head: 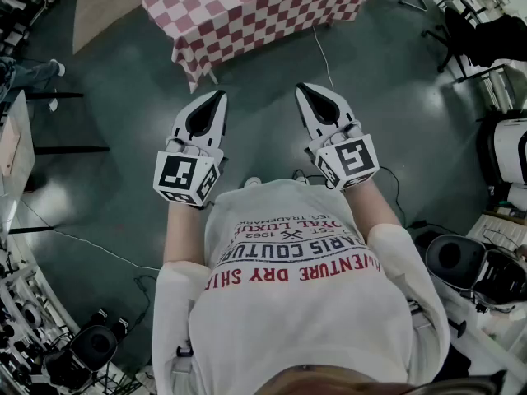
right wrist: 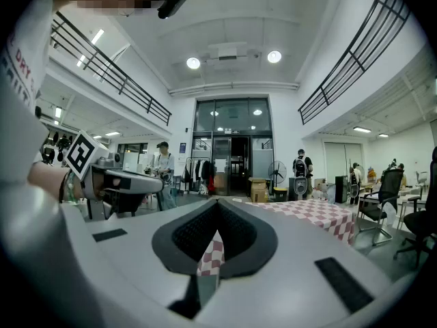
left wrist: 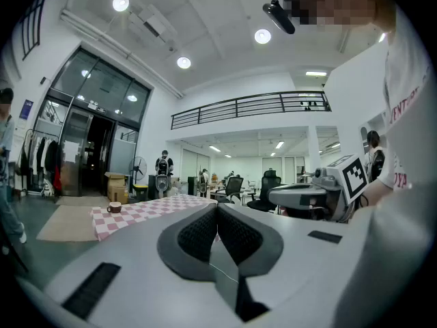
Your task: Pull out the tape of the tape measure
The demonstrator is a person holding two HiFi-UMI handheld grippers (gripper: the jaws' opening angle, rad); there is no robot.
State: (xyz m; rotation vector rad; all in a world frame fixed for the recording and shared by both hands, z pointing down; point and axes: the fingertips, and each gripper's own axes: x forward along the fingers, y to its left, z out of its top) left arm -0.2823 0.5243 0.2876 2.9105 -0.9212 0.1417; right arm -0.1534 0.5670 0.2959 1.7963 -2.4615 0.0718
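No tape measure shows in any view. In the head view I hold both grippers level in front of my chest, side by side, with their tips toward a table with a red and white checked cloth [head: 247,15]. My left gripper [head: 221,94] is shut with nothing between its pads. My right gripper [head: 300,86] is also shut and empty. The left gripper view shows its own shut jaws [left wrist: 217,207], the checked table [left wrist: 140,210] beyond them and a small cup [left wrist: 114,208] on the cloth. The right gripper view shows shut jaws [right wrist: 218,202] and the same table [right wrist: 321,212] to the right.
Dark floor lies between me and the table, with a white cable [head: 323,56] running across it. Black cases and gear [head: 461,262] crowd the right side, more equipment [head: 82,348] the lower left. Office chairs [left wrist: 235,186], a fan [right wrist: 276,173] and standing people [right wrist: 164,166] fill the hall.
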